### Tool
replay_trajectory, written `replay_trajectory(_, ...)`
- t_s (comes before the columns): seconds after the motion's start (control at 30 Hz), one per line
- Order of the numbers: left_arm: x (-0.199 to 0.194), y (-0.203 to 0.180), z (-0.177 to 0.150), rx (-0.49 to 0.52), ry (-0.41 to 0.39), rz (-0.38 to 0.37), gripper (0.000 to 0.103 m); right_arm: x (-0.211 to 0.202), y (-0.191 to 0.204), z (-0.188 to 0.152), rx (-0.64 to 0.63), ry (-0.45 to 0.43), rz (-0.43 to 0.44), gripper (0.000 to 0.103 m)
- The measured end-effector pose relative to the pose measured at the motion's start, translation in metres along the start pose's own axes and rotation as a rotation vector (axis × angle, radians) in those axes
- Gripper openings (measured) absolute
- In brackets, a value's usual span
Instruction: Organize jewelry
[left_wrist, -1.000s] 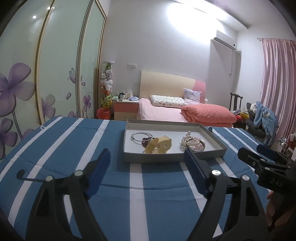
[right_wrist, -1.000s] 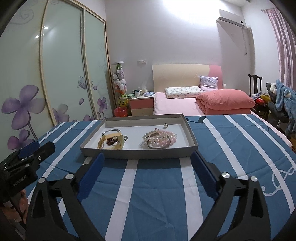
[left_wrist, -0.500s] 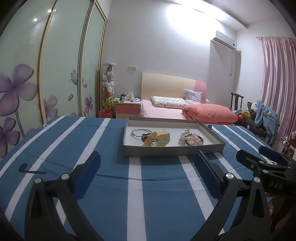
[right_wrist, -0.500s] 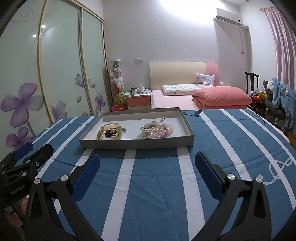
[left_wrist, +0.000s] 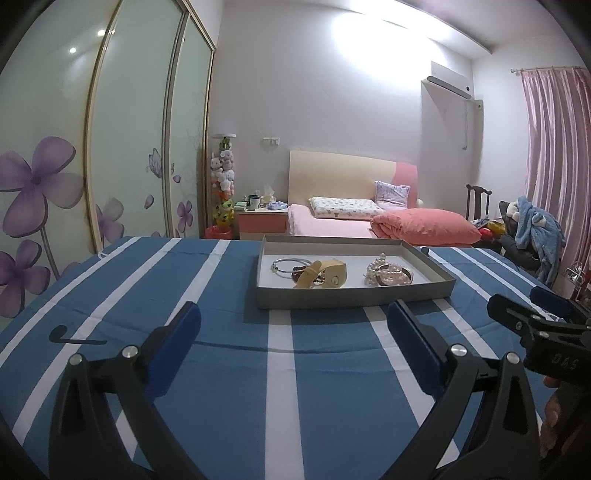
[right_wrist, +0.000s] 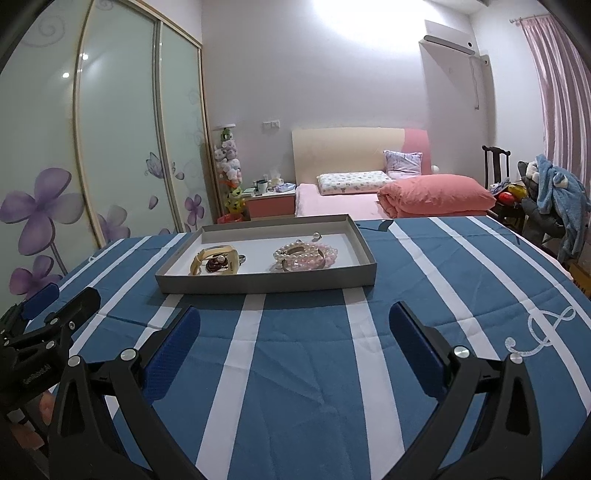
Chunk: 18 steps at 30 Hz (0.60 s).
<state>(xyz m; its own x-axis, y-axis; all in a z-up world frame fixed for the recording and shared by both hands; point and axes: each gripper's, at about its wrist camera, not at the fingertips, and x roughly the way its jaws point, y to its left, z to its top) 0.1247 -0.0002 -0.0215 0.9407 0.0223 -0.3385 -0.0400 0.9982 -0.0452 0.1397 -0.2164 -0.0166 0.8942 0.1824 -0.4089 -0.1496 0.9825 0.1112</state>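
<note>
A grey shallow tray (left_wrist: 354, 291) (right_wrist: 266, 284) sits on the blue-and-white striped cloth. It holds a silver bangle (left_wrist: 290, 264), a yellow watch band (left_wrist: 325, 275) (right_wrist: 216, 258) with dark red beads, and pearl and pink bead bracelets (left_wrist: 388, 275) (right_wrist: 306, 254). My left gripper (left_wrist: 293, 343) is open and empty, in front of the tray. My right gripper (right_wrist: 295, 343) is open and empty, also short of the tray. Each gripper shows at the edge of the other's view.
The striped cloth (right_wrist: 443, 280) covers the whole table. Behind it stand a pink bed (left_wrist: 369, 221), a nightstand (left_wrist: 262, 219), flower-printed wardrobe doors (left_wrist: 110, 147) on the left, and a chair with clothes (left_wrist: 532, 229) on the right.
Both grippers have pulled back from the tray and opened wider. The jewelry in the tray has not moved.
</note>
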Motion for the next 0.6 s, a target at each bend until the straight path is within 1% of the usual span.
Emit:
replay_trajectory(0.2,-0.0024,0.0002,0.0010,0.000,-0.011,-0.008,0.099,-0.0047,0.0013,0.0012,0.000,-0.013,0.000,0.101)
replay_trajectory(0.6,-0.0004,0.0004,0.0058,-0.012,0.000,-0.010,0.099,-0.0038,0.0010,0.0032,0.004,-0.015,0.002,0.101)
